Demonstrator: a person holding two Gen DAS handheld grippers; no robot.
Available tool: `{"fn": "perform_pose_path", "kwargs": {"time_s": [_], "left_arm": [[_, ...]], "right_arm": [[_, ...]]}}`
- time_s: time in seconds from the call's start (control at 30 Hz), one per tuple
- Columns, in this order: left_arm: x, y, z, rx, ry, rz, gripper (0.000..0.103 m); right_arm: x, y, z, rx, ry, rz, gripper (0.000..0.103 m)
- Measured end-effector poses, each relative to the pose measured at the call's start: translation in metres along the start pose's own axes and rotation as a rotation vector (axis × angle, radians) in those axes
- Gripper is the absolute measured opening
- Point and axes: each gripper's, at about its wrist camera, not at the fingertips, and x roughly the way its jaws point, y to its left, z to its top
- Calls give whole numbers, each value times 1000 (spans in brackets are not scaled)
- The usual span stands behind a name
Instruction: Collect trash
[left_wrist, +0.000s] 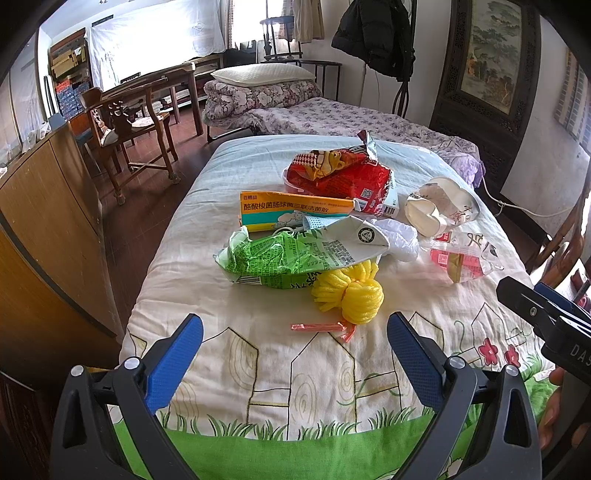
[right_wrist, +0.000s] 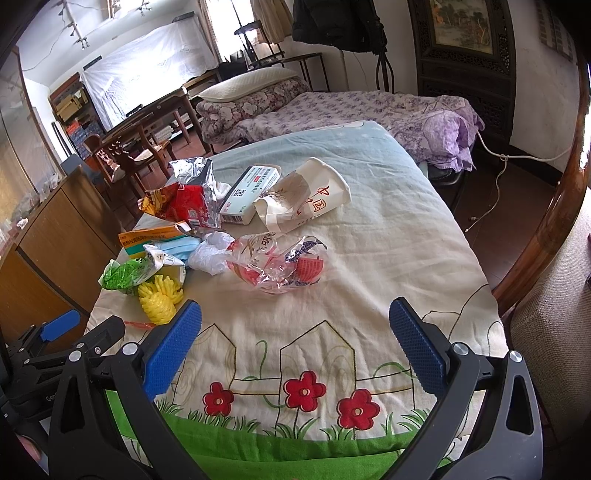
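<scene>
Centrally on the cartoon-print bed quilt (left_wrist: 258, 369) lies the trash: a crumpled green plastic wrapper (left_wrist: 280, 258) touching a yellow foam fruit net (left_wrist: 351, 295), with a thin pink wrapper strip (left_wrist: 321, 327) nearest the quilt's near edge. Beyond lie an orange-and-teal medicine box (left_wrist: 291, 212), a red snack bag (left_wrist: 340, 173), a crushed white paper cup (right_wrist: 306, 195) and a clear printed plastic bag (right_wrist: 280, 266). Left gripper (left_wrist: 295, 354) and right gripper (right_wrist: 295, 350) both stand spread wide, empty, over the near edge. Judgement: take the nearest piece first, pinching low without catching fabric.

Sunlit window (left_wrist: 251, 22), wooden chair (left_wrist: 125, 122), floral daybed (left_wrist: 332, 118), dark floor (left_wrist: 147, 199)
</scene>
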Motion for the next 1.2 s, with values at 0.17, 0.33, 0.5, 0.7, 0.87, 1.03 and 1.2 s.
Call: {"fn": "perform_pose_path", "kwargs": {"time_s": [0.17,0.33,0.5,0.7,0.87,1.03,1.2], "left_arm": [[0,0,0,2,-1,-1,97],[0,0,0,1,0,0,97],[0,0,0,1,0,1,97],[0,0,0,1,0,-1,97],[5,3,-1,-14,39,-62,97],[8,5,-4,-5,90,-188,97],[13,-6,-4,39,107,-179,97]], "right_arm": [[0,0,0,0,0,0,97],[1,1,-1,-1,1,1,97],[1,1,-1,0,1,1,97],[1,1,-1,0,2,0,97],[1,1,-3,11,-2,-1,97],[1,-3,-5,38,-8,10,97],[-2,-5,-4,32,-18,17,97]]}}
